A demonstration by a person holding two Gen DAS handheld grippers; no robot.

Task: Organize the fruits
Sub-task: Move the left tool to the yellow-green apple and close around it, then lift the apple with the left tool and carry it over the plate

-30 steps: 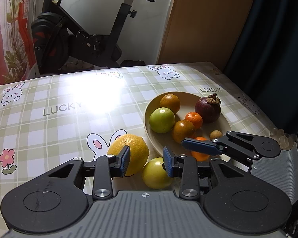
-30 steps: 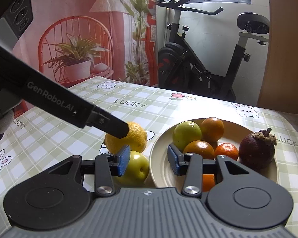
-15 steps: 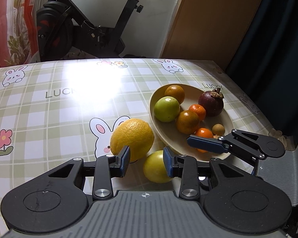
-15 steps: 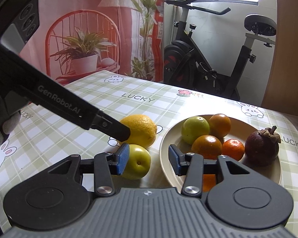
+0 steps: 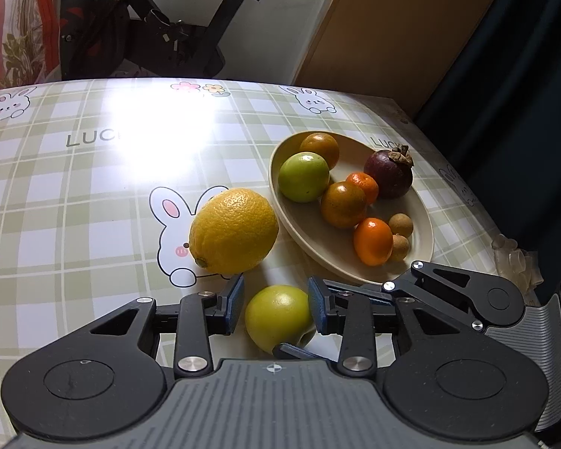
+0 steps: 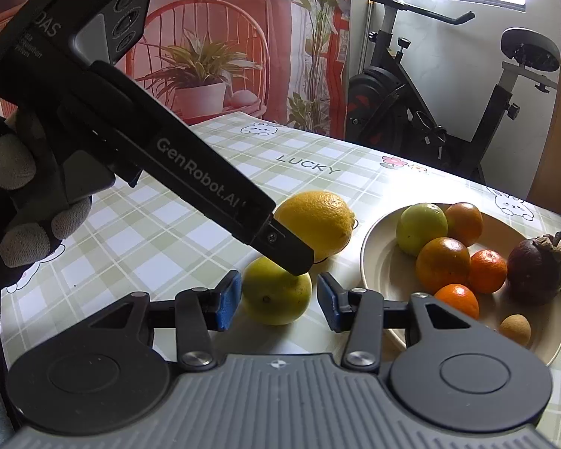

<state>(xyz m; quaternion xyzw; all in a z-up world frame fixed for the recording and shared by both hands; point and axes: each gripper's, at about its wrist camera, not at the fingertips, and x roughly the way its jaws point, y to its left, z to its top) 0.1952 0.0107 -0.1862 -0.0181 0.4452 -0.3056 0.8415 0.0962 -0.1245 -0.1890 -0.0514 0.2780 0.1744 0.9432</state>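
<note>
left gripper (image 5: 275,305): blue-padded jaws are spread a little wider than the round yellow-green fruit (image 5: 278,318) framed between them; a narrow gap is seen on the left side, while contact on the right cannot be told.
right gripper (image 6: 276,301): jaws are held apart with small gaps either side of the same yellow-green fruit (image 6: 276,293), so nothing is gripped.
yellow-green fruit: it is set on the green-checked rabbit-print tablecloth (image 5: 74,202), just outside the near-left rim of the cream oval plate (image 5: 306,234).
gloved hand (image 6: 17,209): it is seen wrapped round the left tool's handle, well left of the plate.
large yellow lemon (image 5: 233,230): it is laid on the cloth just left of the plate (image 6: 377,265), beyond the yellow-green fruit.
plate contents: two small tan round fruits (image 5: 400,224), three orange citrus, a green apple-like fruit (image 5: 303,176) and a dark purple mangosteen (image 5: 389,174) are held inside.
black exercise bike (image 6: 430,112): it is stood beyond the table, far behind the plate.
</note>
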